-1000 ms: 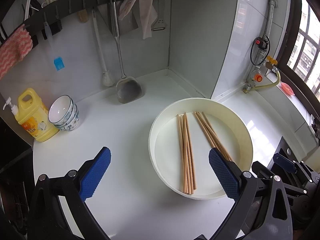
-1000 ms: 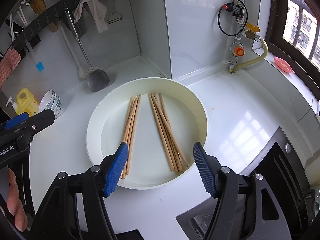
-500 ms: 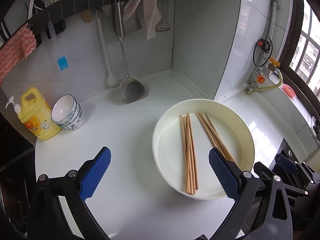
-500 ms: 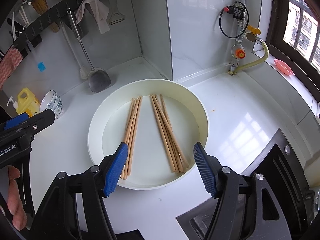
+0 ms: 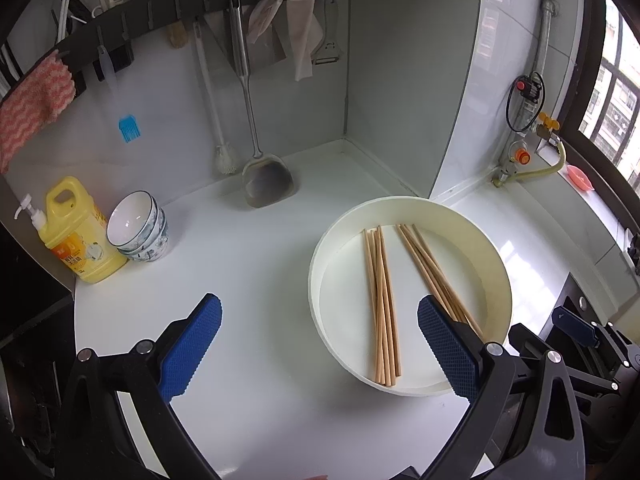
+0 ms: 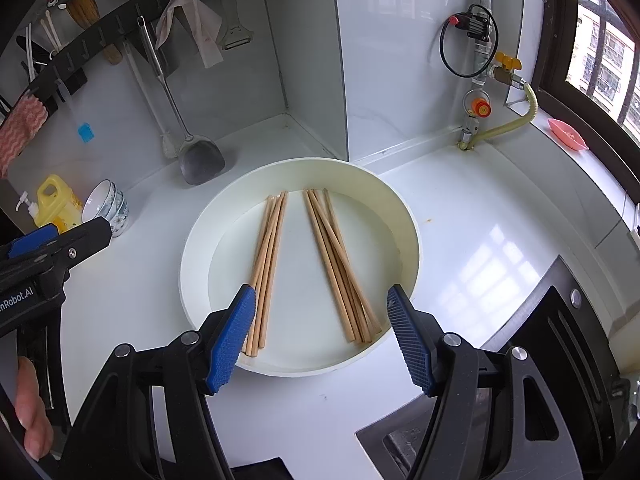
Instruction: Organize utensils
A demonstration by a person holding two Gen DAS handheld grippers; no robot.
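Observation:
A round cream basin [image 5: 496,264] [image 6: 404,216] sits on the white counter and holds two bundles of wooden chopsticks. One bundle [image 5: 382,304] [image 6: 268,256] lies on the left, the other [image 5: 432,272] [image 6: 340,264] on the right, splayed in a V. My left gripper [image 5: 320,348] is open and empty, above the counter just left of the basin. My right gripper [image 6: 322,332] is open and empty, above the basin's near rim.
A yellow soap bottle [image 5: 76,236] and stacked bowls [image 5: 138,226] stand at the back left. A metal spatula [image 5: 264,168], a brush and cloths hang from the wall rail [image 5: 200,4]. A gas valve and hose [image 6: 488,108] are at the right wall. A black stove [image 6: 560,340] lies at the front right.
Both grippers have drawn back and up a little from the basin; the scene looks slightly smaller and lower. Both stay open. The chopsticks have not moved.

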